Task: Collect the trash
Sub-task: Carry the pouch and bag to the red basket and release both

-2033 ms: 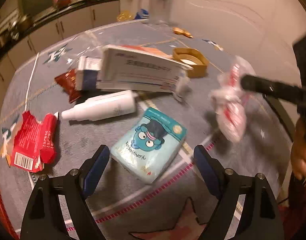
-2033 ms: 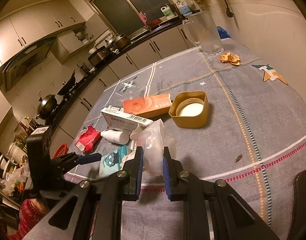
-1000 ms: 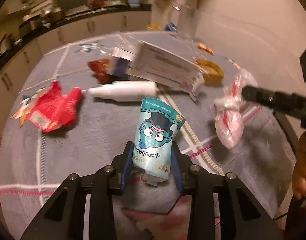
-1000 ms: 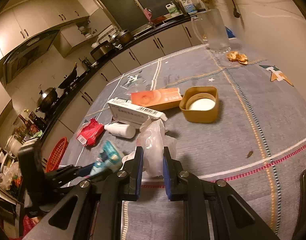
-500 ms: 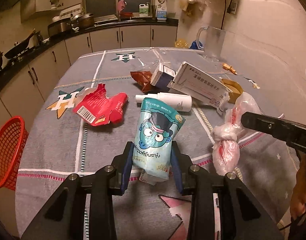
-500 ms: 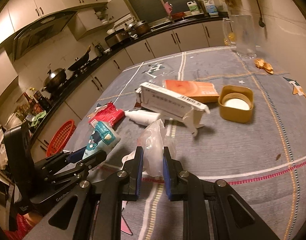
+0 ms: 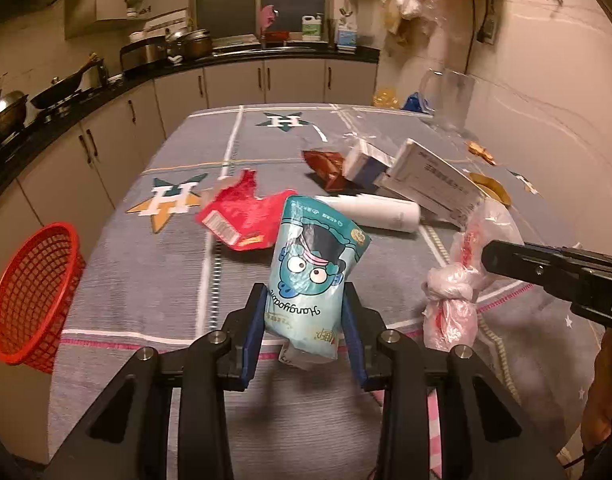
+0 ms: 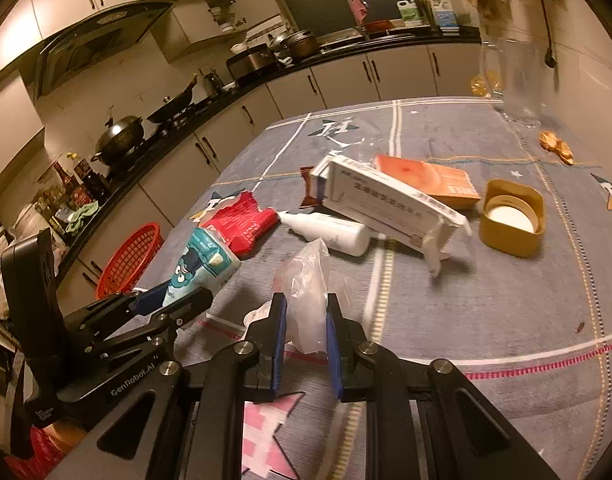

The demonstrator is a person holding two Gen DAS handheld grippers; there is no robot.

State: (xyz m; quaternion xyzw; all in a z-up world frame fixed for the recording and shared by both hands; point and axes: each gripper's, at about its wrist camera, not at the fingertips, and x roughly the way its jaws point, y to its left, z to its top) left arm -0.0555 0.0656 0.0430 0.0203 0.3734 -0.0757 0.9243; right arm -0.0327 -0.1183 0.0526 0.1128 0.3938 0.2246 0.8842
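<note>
Teal cartoon-faced pouch [image 7: 312,280] stands upright, pinched in left claw [image 7: 303,320].

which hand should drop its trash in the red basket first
Left. The left gripper, holding the blue pouch, is on the red basket's side; the right gripper, holding the plastic bag, sits farther away.

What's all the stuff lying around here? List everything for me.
Cartoon pouch: 1, light blue, held off the table in the left gripper.
Knotted plastic bag: 1, clear with pink, in the right gripper.
Red wrapper: 1, torn, on the tablecloth.
White bottle: 1, lying down.
White carton: 1, propped over the bottle.
Orange box: 1, behind the carton.
Brown wrapper: 1, mid-table.
Yellow container: 1, right side.
Clear jug: 1, far edge.
Red basket: 1, beside the table, left.
Left gripper: black, shut.
Right gripper: black, shut.
</note>
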